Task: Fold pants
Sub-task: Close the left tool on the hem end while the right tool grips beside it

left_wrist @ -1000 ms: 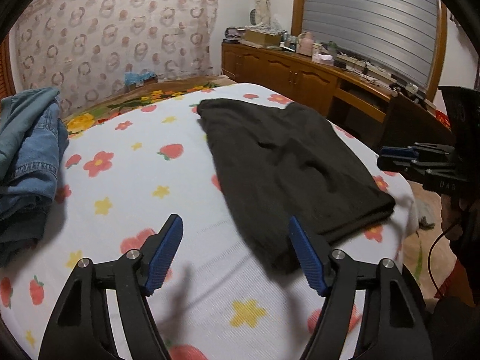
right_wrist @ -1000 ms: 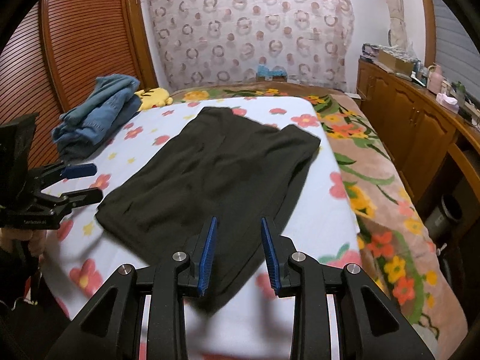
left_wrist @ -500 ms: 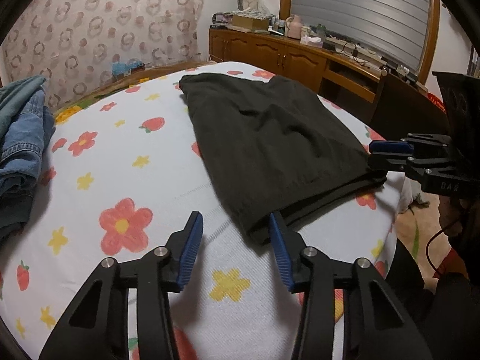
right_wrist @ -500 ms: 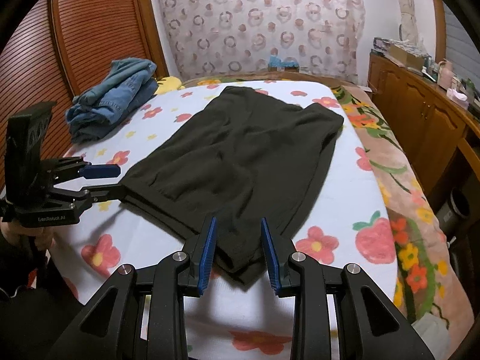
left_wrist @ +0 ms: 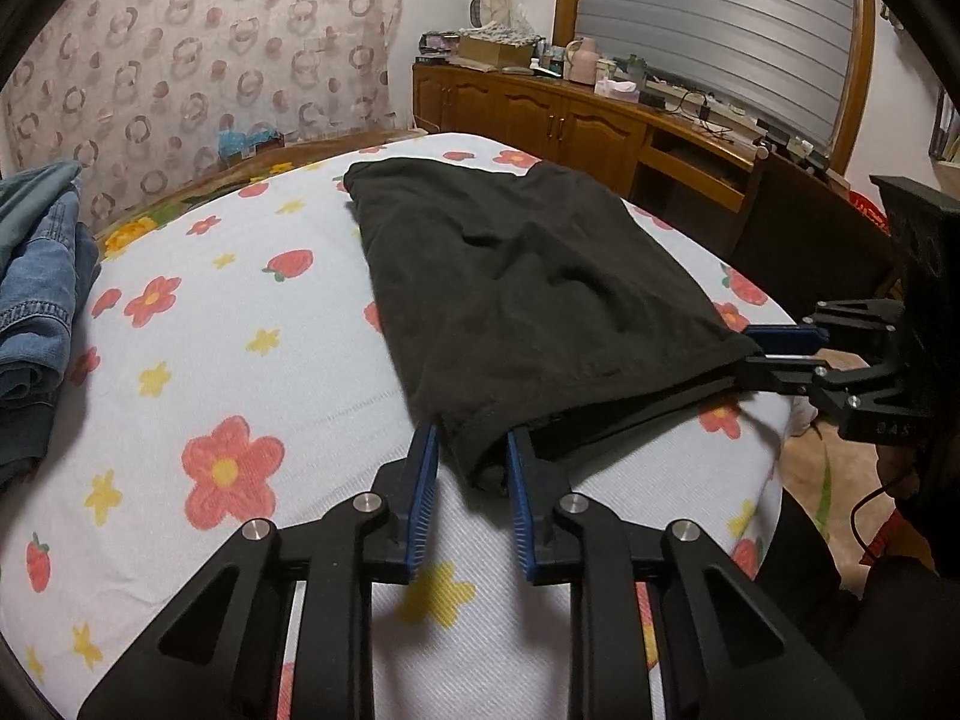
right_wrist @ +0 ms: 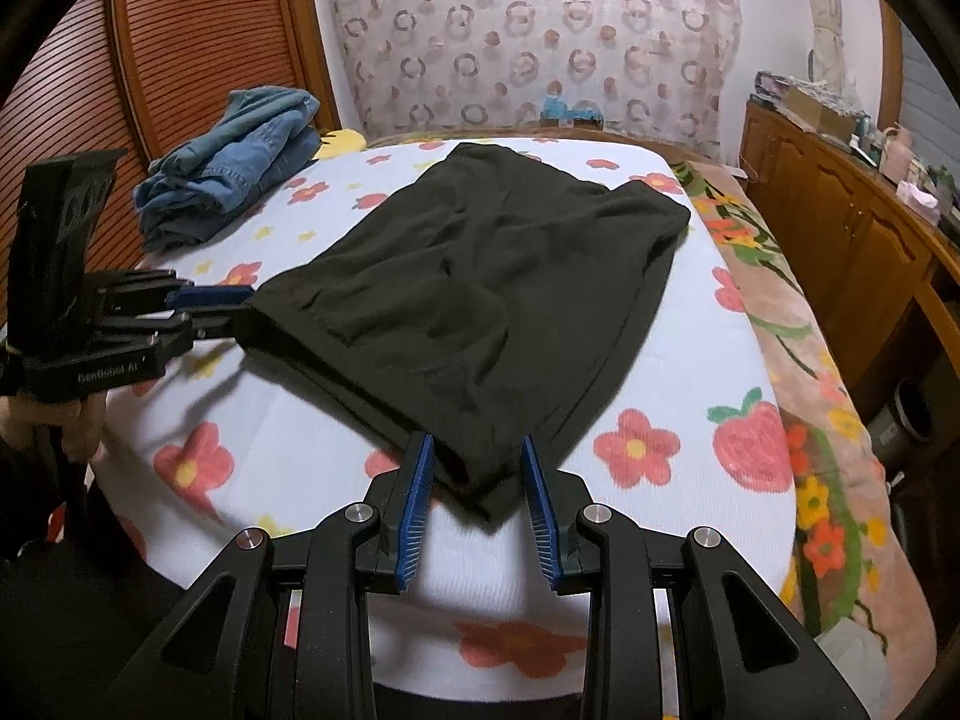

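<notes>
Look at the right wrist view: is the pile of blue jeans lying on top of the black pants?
No. The blue jeans lie apart from the black pants, with bare flowered sheet between them.

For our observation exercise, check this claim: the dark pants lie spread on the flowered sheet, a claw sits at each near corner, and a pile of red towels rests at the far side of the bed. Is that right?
Not quite. The pile is blue denim clothing, not red towels, as the right wrist view shows. The rest holds: the dark pants lie on the flowered sheet, with the right claw at one near corner and the left claw at the other.
</notes>
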### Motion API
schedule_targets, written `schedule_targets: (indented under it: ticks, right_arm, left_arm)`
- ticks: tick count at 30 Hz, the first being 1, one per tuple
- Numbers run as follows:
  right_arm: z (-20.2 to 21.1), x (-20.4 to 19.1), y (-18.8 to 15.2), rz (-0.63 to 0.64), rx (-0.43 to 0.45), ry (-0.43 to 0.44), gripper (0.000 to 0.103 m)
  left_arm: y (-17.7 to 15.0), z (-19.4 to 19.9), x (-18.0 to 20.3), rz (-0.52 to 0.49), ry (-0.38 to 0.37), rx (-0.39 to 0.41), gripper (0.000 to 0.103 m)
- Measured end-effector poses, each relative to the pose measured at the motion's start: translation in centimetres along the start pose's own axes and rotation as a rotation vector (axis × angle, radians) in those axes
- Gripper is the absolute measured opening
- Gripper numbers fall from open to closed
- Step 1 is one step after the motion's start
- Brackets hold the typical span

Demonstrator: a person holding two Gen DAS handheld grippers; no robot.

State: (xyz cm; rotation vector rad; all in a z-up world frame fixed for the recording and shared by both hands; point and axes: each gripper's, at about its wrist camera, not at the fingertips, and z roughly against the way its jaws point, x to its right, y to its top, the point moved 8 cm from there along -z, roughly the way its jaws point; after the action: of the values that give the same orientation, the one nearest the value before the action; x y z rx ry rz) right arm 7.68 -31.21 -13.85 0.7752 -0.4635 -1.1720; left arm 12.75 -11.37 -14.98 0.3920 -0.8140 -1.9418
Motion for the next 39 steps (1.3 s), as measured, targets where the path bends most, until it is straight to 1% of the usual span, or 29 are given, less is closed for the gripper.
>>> schedule_targets:
  ticks: [5, 8, 9, 12, 16, 18, 19, 21, 25, 26, 27, 29, 33, 34, 39]
  right_arm:
    - [-0.3, 0.0, 0.0, -0.006, 0.000, -0.006, 0.031]
    - [-0.2, 0.2, 0.0, -0.009, 0.013, -0.015, 0.031]
    - [-0.1, 0.2, 0.2, -0.007, 0.023, -0.017, 0.020]
    - [0.2, -0.2, 0.3, 0.009, 0.041, -0.021, 0.013]
    - [0.7, -0.2, -0.1, 0.007, 0.048, -0.006, 0.010]
    - [1.2, 0.0, -0.2, -0.017, 0.054, 0.013, 0.010]
    - [1.3, 0.2, -0.2, -0.021, 0.056, 0.014, 0.010]
    - [1.2, 0.1, -0.5, -0.019, 0.052, 0.013, 0.010]
    - [0.9, 0.3, -0.7, -0.023, 0.039, 0.007, 0.010]
    - [0.8, 0.3, -0.7, -0.027, 0.039, 0.007, 0.010]
    - [0.9, 0.4, -0.6, -0.031, 0.038, 0.009, 0.010]
    - [0.7, 0.4, -0.5, -0.031, 0.035, 0.008, 0.010]
    - [0.6, 0.5, -0.4, -0.038, 0.033, 0.010, 0.010]
    - [0.6, 0.7, -0.5, -0.041, 0.033, 0.011, 0.010]
    - [0.6, 0.7, -0.7, -0.049, 0.032, 0.012, 0.010]
  left_arm:
    - [0.3, -0.1, 0.1, -0.004, 0.005, 0.004, 0.024]
    - [0.5, 0.4, 0.4, -0.014, -0.004, 0.018, 0.015]
    - [0.5, 0.7, 0.5, -0.018, -0.004, 0.028, 0.015]
    - [0.6, 1.3, 0.8, -0.026, -0.006, 0.039, 0.011]
    - [0.3, 2.1, 1.2, -0.031, -0.015, 0.054, 0.006]
    - [0.0, 2.3, 1.3, -0.025, -0.020, 0.053, 0.005]
    - [-0.3, 2.3, 1.3, -0.026, -0.021, 0.049, 0.003]
    - [-0.9, 1.9, 1.2, -0.025, -0.016, 0.030, 0.003]
    - [-0.8, 1.5, 0.8, -0.013, 0.000, 0.023, 0.004]
    - [-0.7, 1.4, 0.7, -0.010, 0.005, 0.018, 0.005]
    - [-0.7, 1.2, 0.6, -0.013, 0.013, 0.013, 0.010]
    - [-0.7, 0.8, 0.5, -0.027, 0.031, -0.001, 0.013]
    - [-0.5, -0.4, 0.6, -0.053, 0.026, -0.025, 0.015]
    - [-0.4, -0.7, 0.6, -0.058, 0.027, -0.031, 0.017]
    - [0.1, -1.2, 1.4, -0.087, 0.037, -0.037, 0.021]
